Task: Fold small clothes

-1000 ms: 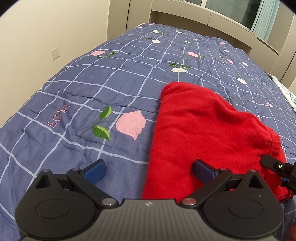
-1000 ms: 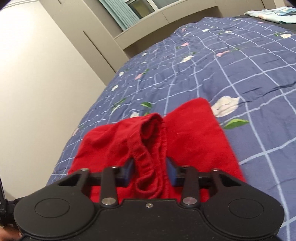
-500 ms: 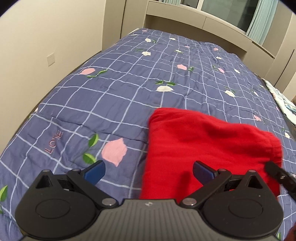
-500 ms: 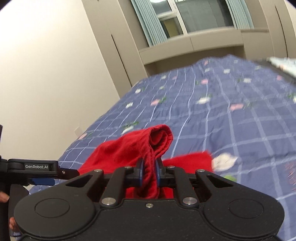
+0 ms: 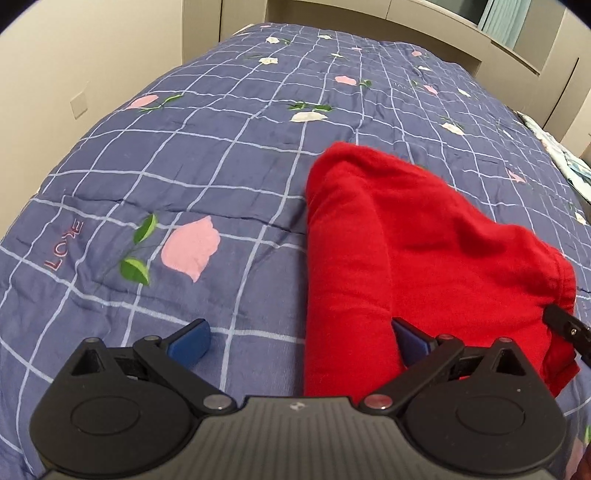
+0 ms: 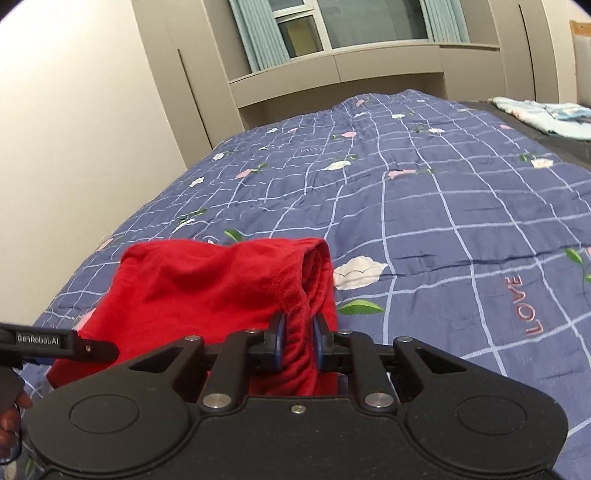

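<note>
A small red garment (image 5: pixel 406 251) lies folded on the blue checked quilt (image 5: pixel 207 155). My left gripper (image 5: pixel 299 341) is open, low over the quilt at the garment's near left edge, with one blue finger on each side of that edge. My right gripper (image 6: pixel 298 343) is shut on the garment's bunched hem (image 6: pixel 299 332) and holds that end lifted above the quilt; the rest of the red cloth (image 6: pixel 199 284) slopes down to the left. The right gripper's tip shows at the right edge of the left wrist view (image 5: pixel 565 325).
The quilt (image 6: pixel 443 206) covers a bed beside a beige wall (image 5: pixel 74 55) on the left. Cabinets and a curtained window (image 6: pixel 332 26) stand behind the bed. Light blue folded clothes (image 6: pixel 543 114) lie at the far right of the bed.
My right gripper has closed on the red hem and lifted it off the quilt. My left gripper has stayed open near the garment's left edge, shifting slightly.
</note>
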